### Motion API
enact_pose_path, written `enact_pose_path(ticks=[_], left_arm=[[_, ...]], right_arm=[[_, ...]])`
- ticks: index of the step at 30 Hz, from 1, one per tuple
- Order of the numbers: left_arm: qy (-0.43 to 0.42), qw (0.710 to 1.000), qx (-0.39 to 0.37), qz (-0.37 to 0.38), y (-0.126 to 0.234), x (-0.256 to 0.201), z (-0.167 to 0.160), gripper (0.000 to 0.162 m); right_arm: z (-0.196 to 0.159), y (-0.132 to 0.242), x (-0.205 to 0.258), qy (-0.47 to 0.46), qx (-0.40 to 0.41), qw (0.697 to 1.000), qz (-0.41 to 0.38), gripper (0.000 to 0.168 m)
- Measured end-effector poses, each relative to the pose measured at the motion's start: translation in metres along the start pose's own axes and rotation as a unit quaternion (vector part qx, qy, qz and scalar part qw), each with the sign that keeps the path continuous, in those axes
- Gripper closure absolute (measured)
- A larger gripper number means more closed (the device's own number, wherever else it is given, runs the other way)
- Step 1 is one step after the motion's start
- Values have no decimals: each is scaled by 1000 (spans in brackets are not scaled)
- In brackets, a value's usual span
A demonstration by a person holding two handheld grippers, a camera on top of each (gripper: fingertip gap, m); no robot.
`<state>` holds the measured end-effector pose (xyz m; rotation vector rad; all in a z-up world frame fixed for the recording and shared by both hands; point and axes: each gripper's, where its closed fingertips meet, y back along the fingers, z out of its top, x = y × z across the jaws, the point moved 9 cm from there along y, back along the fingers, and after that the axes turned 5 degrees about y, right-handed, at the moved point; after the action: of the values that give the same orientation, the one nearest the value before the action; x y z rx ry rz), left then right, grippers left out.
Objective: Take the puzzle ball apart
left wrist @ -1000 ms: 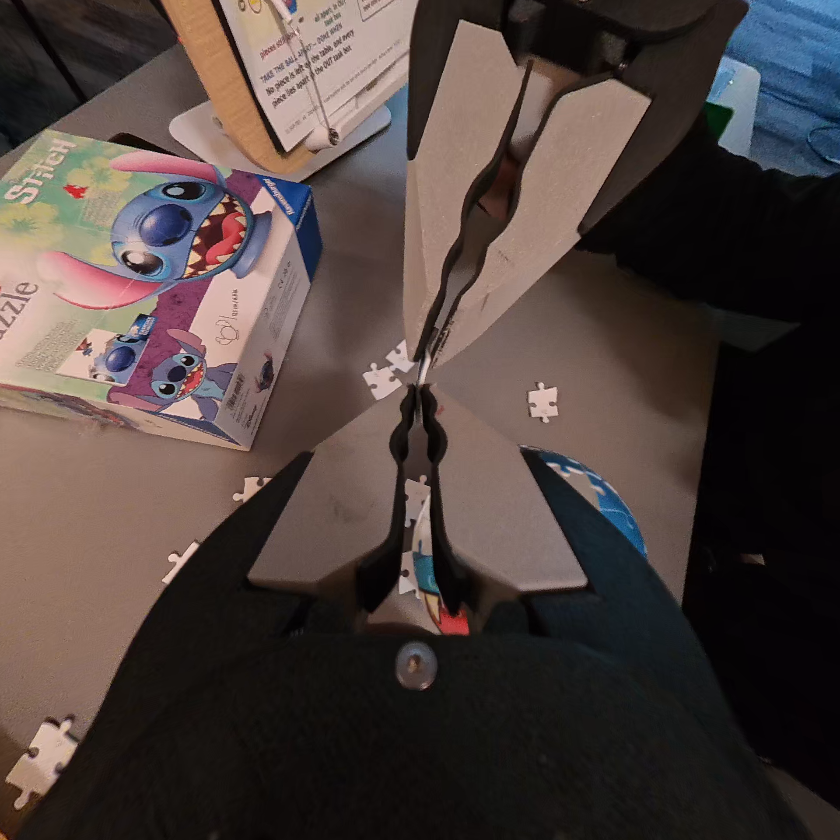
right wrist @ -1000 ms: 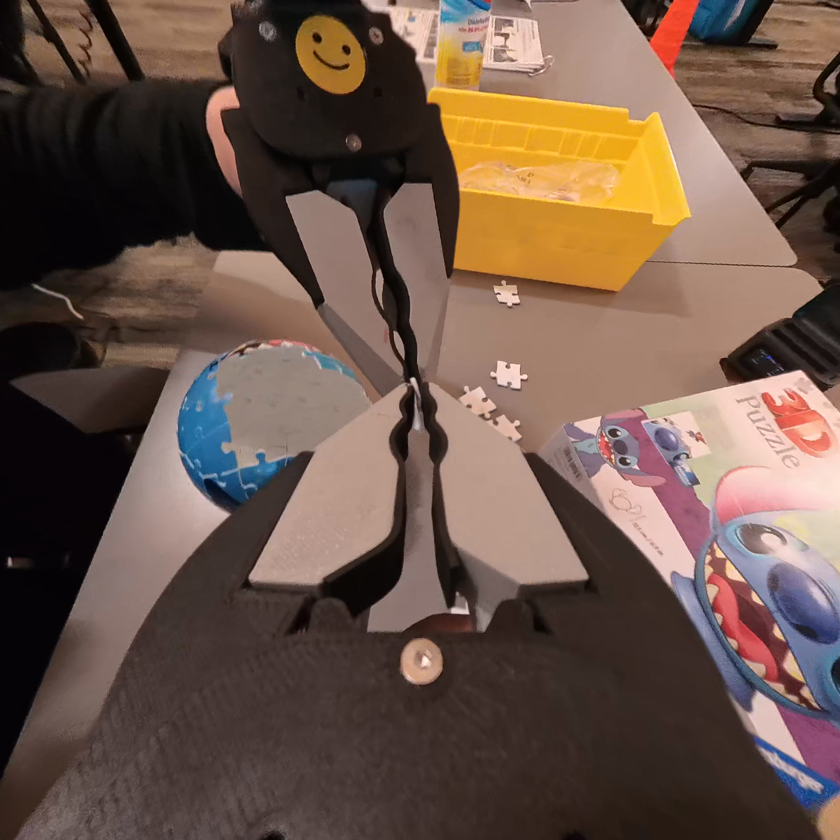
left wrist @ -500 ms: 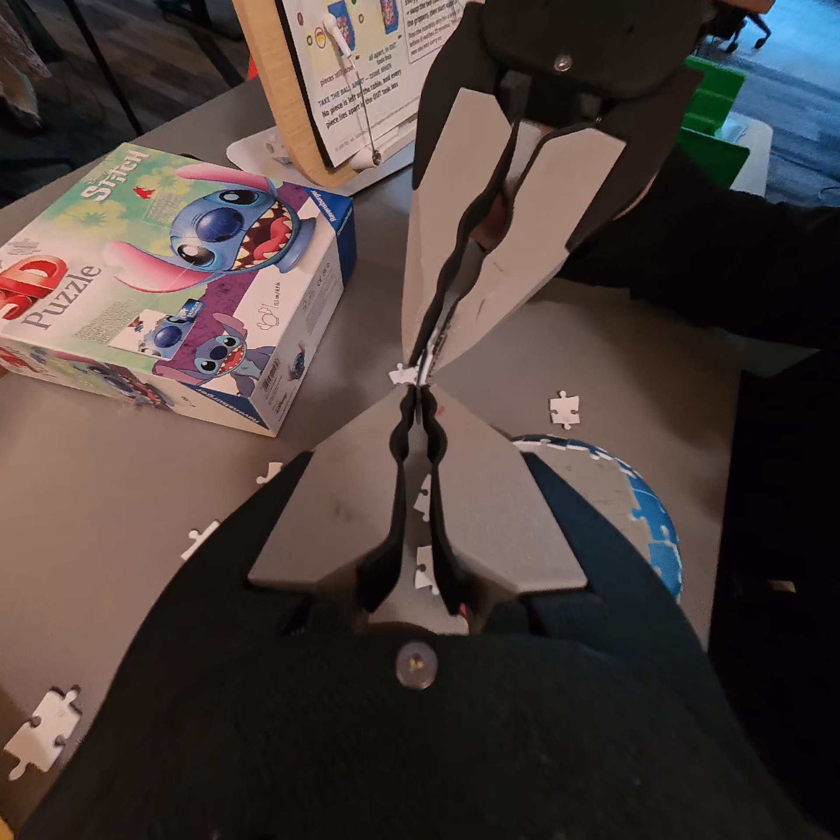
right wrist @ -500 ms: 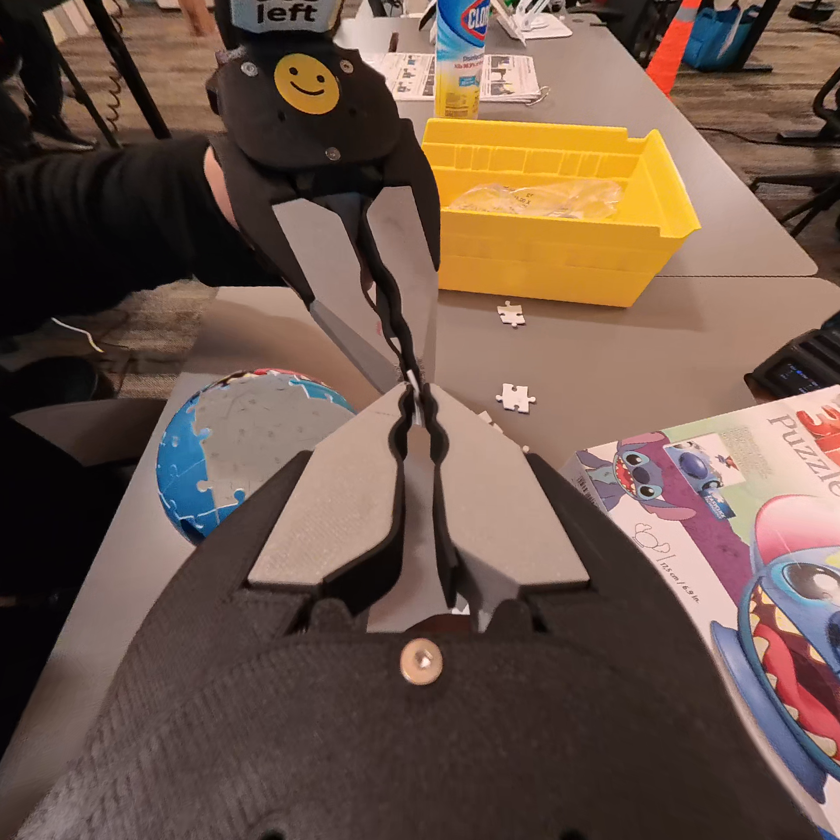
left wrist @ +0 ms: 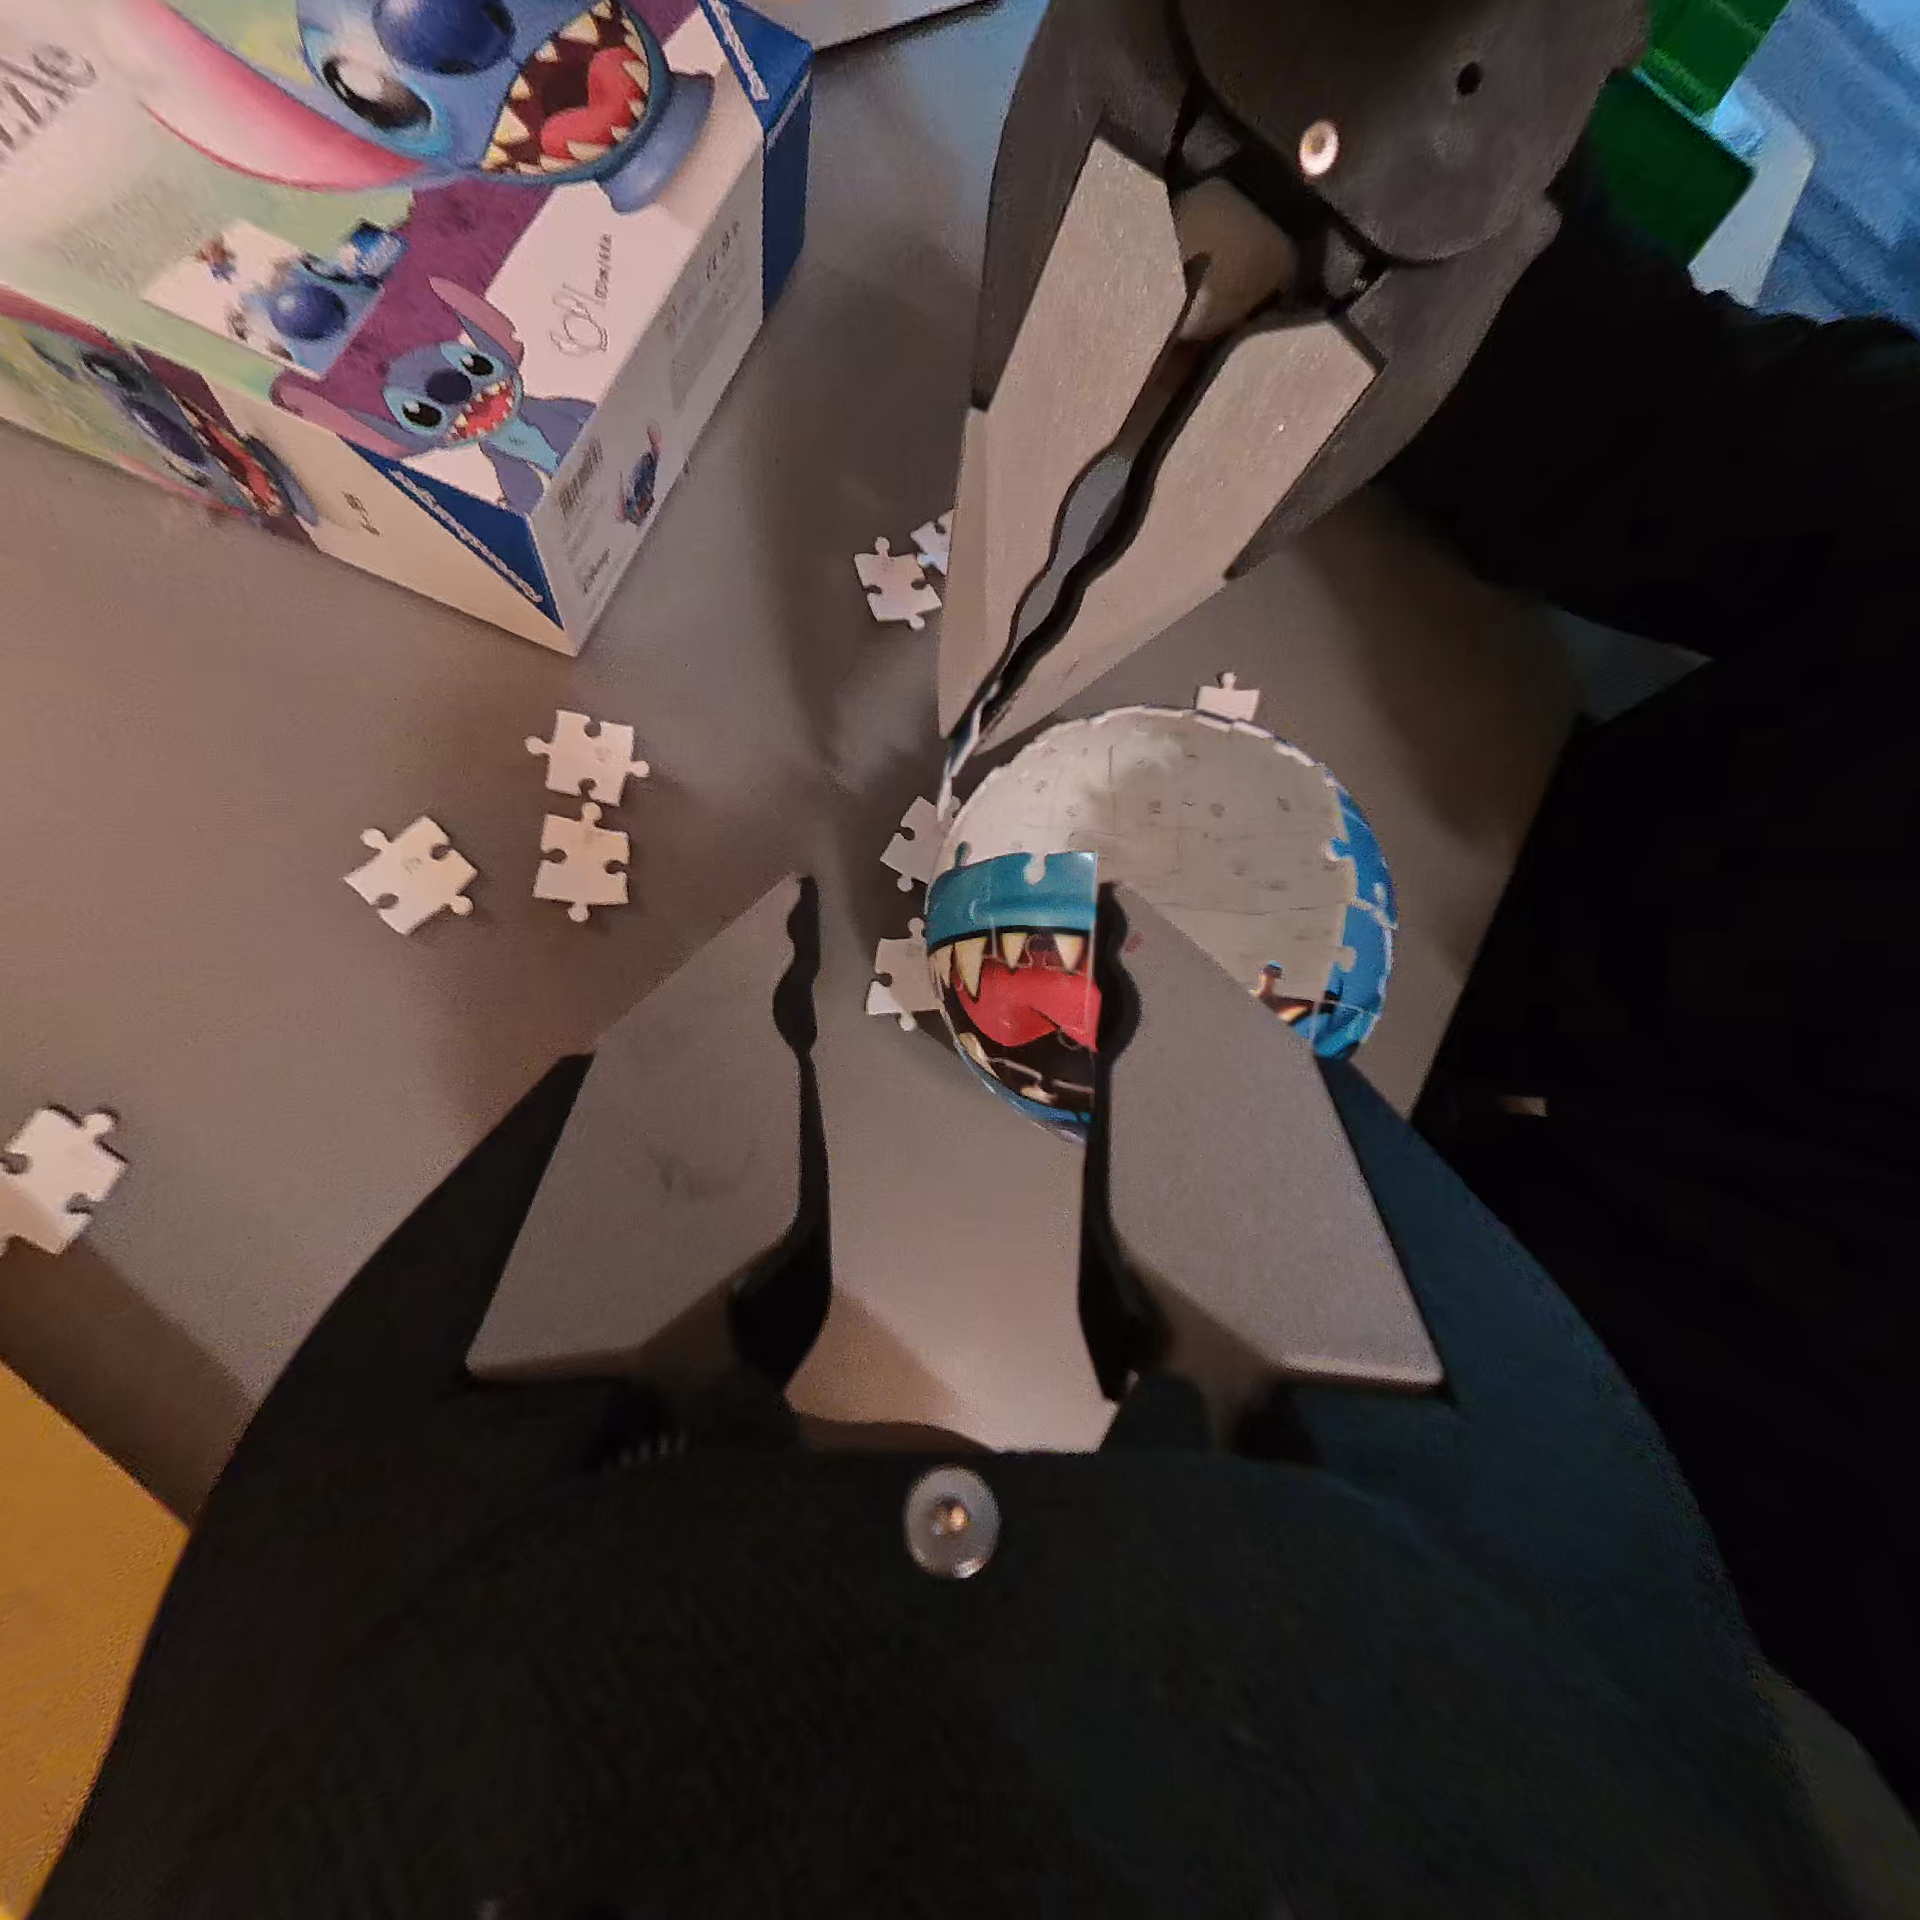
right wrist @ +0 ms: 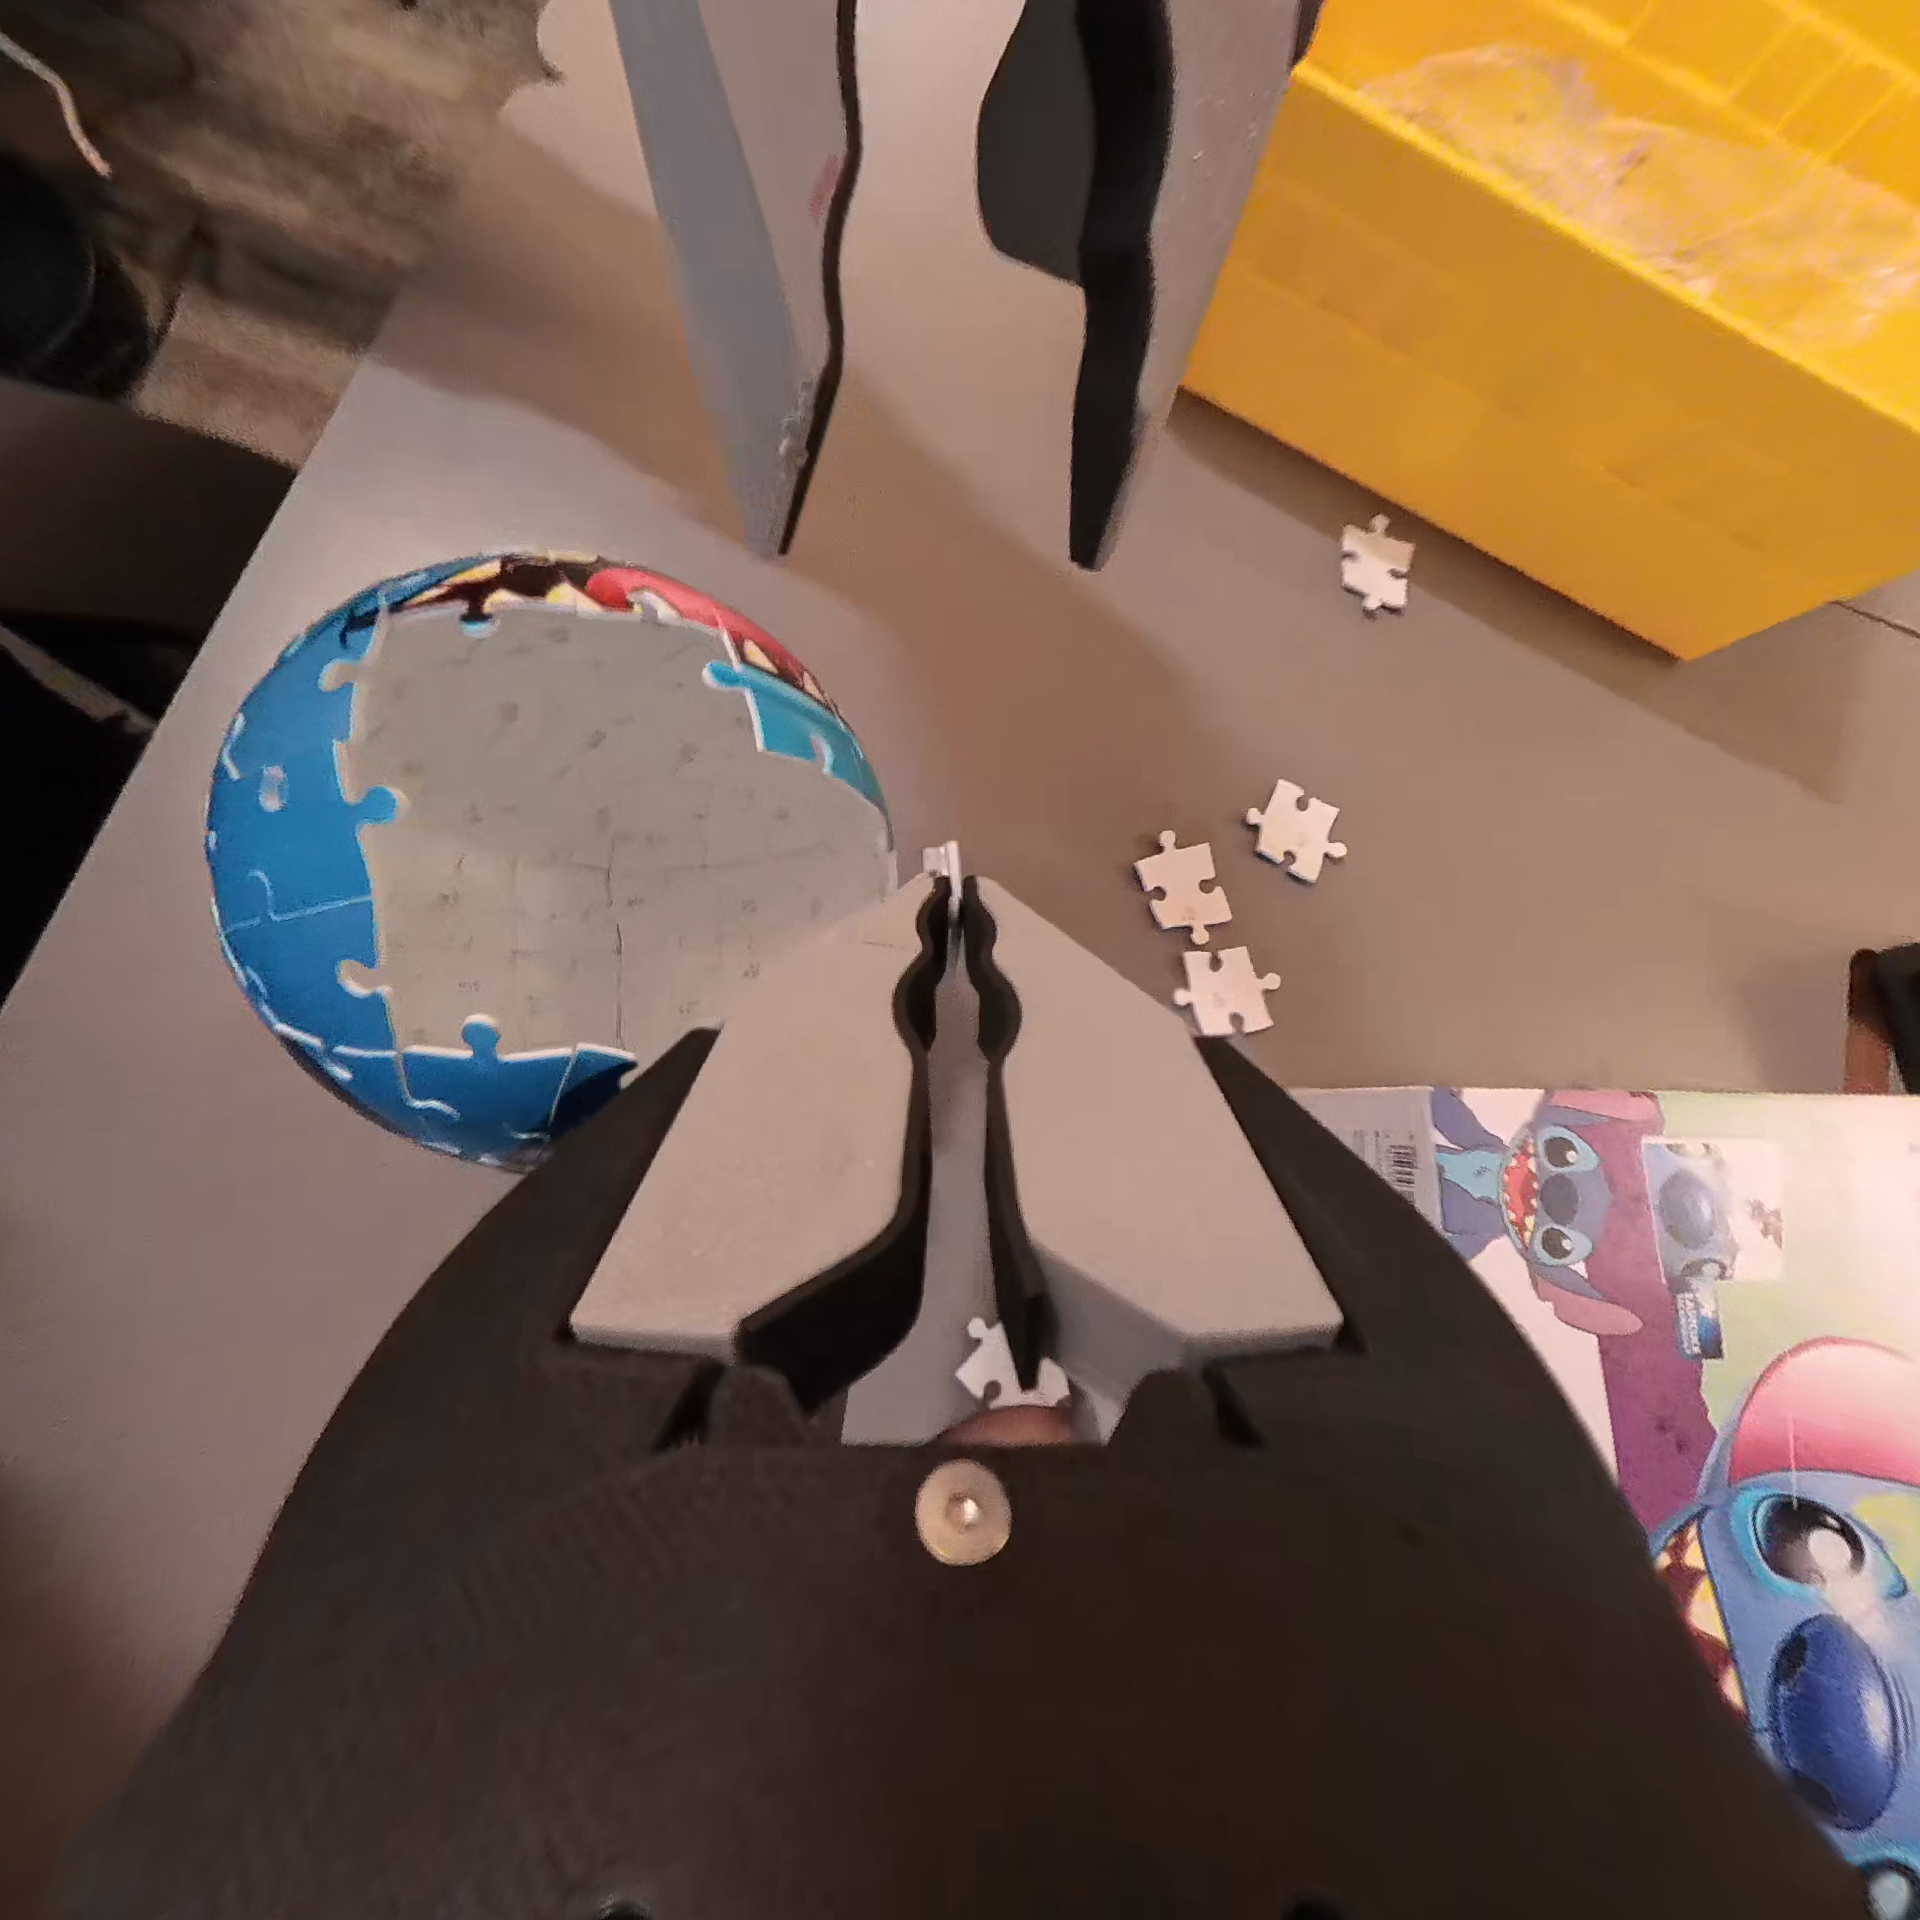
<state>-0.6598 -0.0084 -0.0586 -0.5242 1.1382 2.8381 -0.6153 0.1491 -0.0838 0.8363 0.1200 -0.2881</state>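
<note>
The puzzle ball (right wrist: pixel 540 852) is blue, with a red mouth and teeth, and rests on the grey table near its edge. A wide gap in its shell shows the grey inside. In the left wrist view the ball (left wrist: pixel 1174 831) lies just ahead of my left gripper (left wrist: pixel 956 899), which is open and empty. My right gripper (right wrist: pixel 951 883) is shut on a small white puzzle piece (right wrist: pixel 943 860), beside the ball. In the left wrist view the right gripper (left wrist: pixel 977 717) points down at the ball's far rim. In the right wrist view the left gripper (right wrist: pixel 930 540) hangs open above the table.
Several loose white pieces (left wrist: pixel 587 753) lie on the table (left wrist: pixel 260 727), and more pieces (right wrist: pixel 1184 883) show in the right wrist view. The printed puzzle box (left wrist: pixel 416 260) stands at the left and also shows in the right wrist view (right wrist: pixel 1662 1351). A yellow bin (right wrist: pixel 1558 312) stands behind. My hands' fingertips stand some 5 cm from each other.
My left gripper has opened and let go of the piece both grippers pinched. The right gripper keeps that piece. Both grippers have dropped closer to the ball and table.
</note>
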Motion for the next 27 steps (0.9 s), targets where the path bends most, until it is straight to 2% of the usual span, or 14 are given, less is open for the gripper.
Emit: enact_pose_path(ticks=[3,11,21,27], left_arm=[[12,1000,22,-7,-2,1,-1,107],[-11,998,61,6,-13,-6,6,113],[-30,994,108,12,-21,-17,17,119],[-12,995,99,0,-18,-8,15,119]], right_arm=[[3,-7,2,14,23,1000,6,168],[12,-11,8,61,75,995,9,168],[15,-14,14,127,94,987,-2,168],[12,-15,11,139,103,985,0,168]])
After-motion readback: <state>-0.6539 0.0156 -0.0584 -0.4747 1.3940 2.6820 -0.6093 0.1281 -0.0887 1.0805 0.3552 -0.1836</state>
